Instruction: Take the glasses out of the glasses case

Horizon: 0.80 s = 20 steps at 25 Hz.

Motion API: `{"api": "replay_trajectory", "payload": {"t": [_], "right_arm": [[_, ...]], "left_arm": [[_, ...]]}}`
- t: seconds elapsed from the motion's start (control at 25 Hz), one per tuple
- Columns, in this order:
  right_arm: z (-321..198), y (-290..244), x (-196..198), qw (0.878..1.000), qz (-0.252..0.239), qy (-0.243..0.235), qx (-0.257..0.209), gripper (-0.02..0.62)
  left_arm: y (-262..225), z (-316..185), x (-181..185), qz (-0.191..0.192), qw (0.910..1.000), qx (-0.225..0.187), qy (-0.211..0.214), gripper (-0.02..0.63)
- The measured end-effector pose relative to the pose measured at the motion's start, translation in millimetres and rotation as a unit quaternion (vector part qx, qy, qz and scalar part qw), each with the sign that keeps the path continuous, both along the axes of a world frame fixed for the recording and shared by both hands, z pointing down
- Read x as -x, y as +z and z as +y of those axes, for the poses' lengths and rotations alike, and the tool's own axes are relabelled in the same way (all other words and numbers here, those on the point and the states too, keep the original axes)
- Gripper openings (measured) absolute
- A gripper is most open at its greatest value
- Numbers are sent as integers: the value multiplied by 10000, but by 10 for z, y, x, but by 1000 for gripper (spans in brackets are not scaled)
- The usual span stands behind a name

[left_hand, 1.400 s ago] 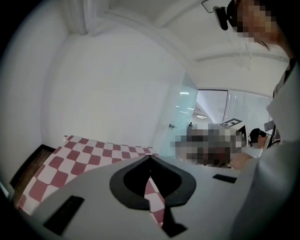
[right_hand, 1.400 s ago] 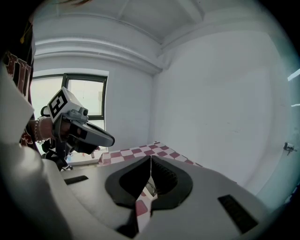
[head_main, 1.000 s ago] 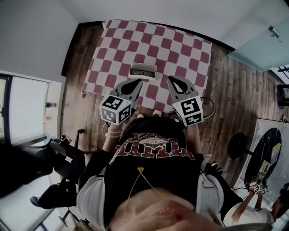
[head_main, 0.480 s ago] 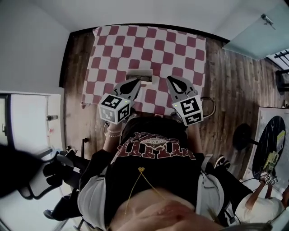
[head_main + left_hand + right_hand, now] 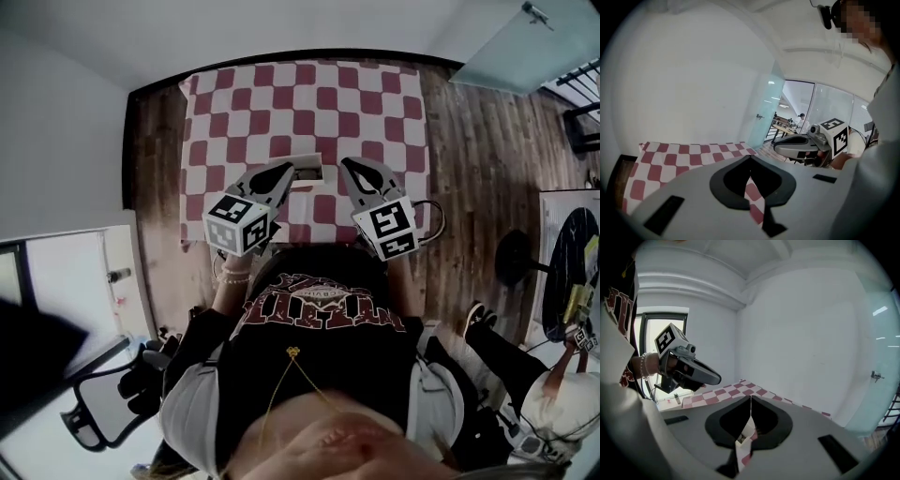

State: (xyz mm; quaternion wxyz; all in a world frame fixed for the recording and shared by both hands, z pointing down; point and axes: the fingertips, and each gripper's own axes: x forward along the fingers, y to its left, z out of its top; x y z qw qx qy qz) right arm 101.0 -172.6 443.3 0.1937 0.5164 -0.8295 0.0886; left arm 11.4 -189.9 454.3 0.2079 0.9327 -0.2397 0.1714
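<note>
Head view: glasses case (image 5: 307, 172) on checked cloth (image 5: 234, 103), contents unclear frm here.

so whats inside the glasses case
In the head view the glasses case looks open on the checked cloth, with a dark strip inside, too small to identify. The left claw covers its left end.

Noted a table (image 5: 375, 94) draped in a red-and-white checked cloth (image 5: 244, 112), set on a dark plank floor (image 5: 469, 150) and standing close to a pale wall (image 5: 281, 28) on the far side. Found one thing lying on the cloth — a pale rectangular glasses case (image 5: 307, 172), darker inside, near the front edge, about midway across.
</note>
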Motion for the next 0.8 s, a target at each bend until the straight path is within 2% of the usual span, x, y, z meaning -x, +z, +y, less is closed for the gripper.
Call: {"api": "replay_trajectory", "payload": {"t": [0.24, 0.56, 0.8], "right_arm": [[-62, 66, 135, 9999, -3, 100, 89, 20], [-132, 160, 341, 9995, 152, -67, 262, 20], [-165, 264, 437, 9988, 190, -172, 412, 20]], "left_arm": [[8, -90, 101, 96, 9998, 97, 110, -2], [105, -109, 263, 129, 9994, 284, 140, -2], [202, -96, 363, -21, 9992, 382, 76, -2]]}}
